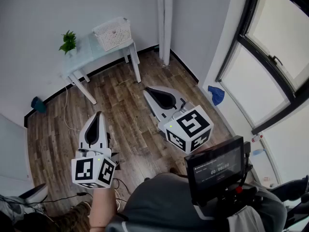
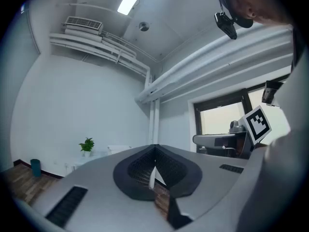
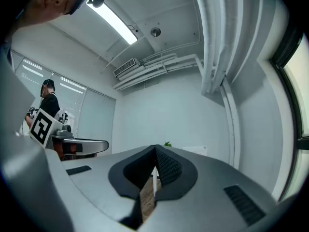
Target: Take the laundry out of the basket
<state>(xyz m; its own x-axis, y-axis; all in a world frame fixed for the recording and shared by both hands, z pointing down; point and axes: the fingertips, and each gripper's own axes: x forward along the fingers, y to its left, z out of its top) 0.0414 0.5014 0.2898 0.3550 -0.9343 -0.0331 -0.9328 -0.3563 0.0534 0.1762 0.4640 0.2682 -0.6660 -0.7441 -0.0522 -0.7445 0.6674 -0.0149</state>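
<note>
A white laundry basket stands on a small white-legged table against the far wall; what lies inside it is hidden. My left gripper and right gripper are held level over the wood floor, well short of the table, both pointing toward it. Both are shut with nothing between the jaws. In the left gripper view the jaws meet at the left gripper's tip, with the basket small and far off. The right gripper looks the same, with the basket just right of its tip.
A potted plant sits on the table's left end. White pipes run down the corner. A blue cloth lies by the window wall, a teal object by the left wall. A cable trails on the floor.
</note>
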